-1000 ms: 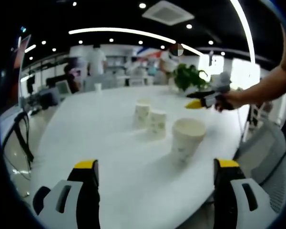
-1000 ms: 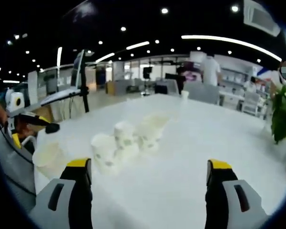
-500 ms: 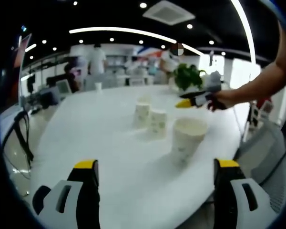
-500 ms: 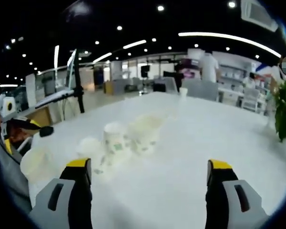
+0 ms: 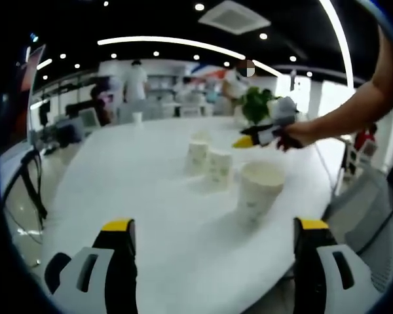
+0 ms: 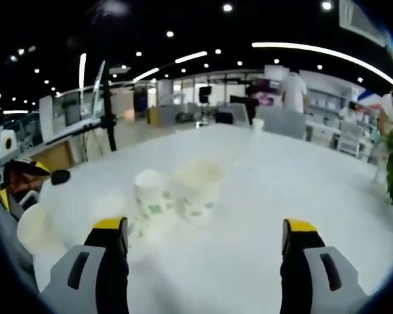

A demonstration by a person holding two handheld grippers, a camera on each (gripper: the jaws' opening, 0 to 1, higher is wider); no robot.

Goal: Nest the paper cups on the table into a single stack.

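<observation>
Three white paper cups with green print stand near the right of the white table (image 5: 118, 176): a wide-mouthed near cup (image 5: 259, 190), a middle cup (image 5: 219, 167) and a far cup (image 5: 196, 156). My left gripper (image 5: 215, 226) is open over the table's near edge, well short of them. A hand holds my right gripper (image 5: 252, 138) above the table just beyond the near cup. In the right gripper view, my right gripper (image 6: 205, 226) is open, with a printed cup (image 6: 150, 193) and an open-mouthed cup (image 6: 198, 190) ahead, a blurred cup (image 6: 111, 208) beside them, and another cup (image 6: 34, 229) far left.
A lone small cup (image 5: 136, 118) stands at the table's far edge. A potted plant (image 5: 257, 104) sits beyond the cups. People and desks fill the office behind. A grey chair (image 5: 370, 216) is at the right. The left gripper (image 6: 23, 178) shows by the table's left edge.
The hand with my right gripper has moved left over the table, closer to the cups, which now look larger in the right gripper view. My left gripper has stayed put.
</observation>
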